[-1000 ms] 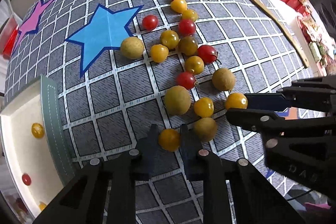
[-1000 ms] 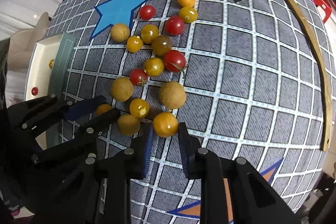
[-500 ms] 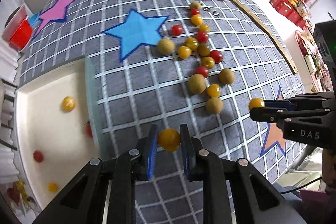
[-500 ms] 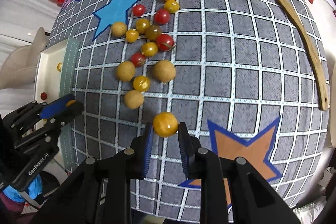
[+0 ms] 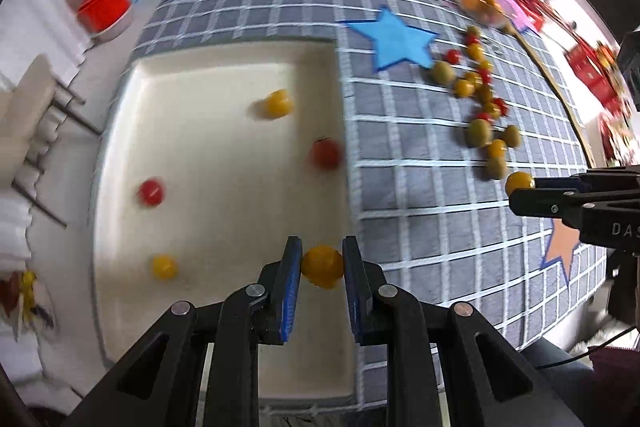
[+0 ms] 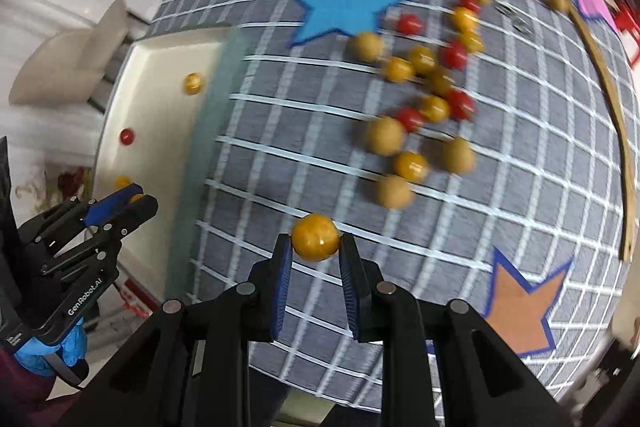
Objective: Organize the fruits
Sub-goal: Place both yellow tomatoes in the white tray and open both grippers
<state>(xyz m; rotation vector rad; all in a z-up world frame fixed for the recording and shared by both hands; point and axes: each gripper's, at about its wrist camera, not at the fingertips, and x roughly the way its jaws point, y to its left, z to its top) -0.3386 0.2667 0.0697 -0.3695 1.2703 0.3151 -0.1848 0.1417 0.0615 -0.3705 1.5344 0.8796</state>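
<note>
A round, glossy yellow cherry tomato (image 5: 322, 266) is clamped in the left gripper (image 5: 321, 265) above a cream tray (image 5: 208, 75), while another, orange-yellow tomato (image 6: 316, 237) is pinched in the right gripper (image 6: 316, 241).

Grey grid-patterned tablecloth (image 5: 400, 187) (coloured stars) bears loose scattered fruits (image 5: 480, 107), a cream tray (image 5: 208, 347), a clear bowl (image 5: 480, 1).

Your left gripper (image 5: 322, 267) pointing steeply down, jaws clamped on a yellow tomato (image 5: 322, 266), right gripper (image 6: 315, 241) likewise pinching another yellow tomato (image 6: 315, 237)

Grey grid tablecloth (image 5: 420, 187) with stars; perhaps a pale chair (image 6: 72, 55) beside.
</note>
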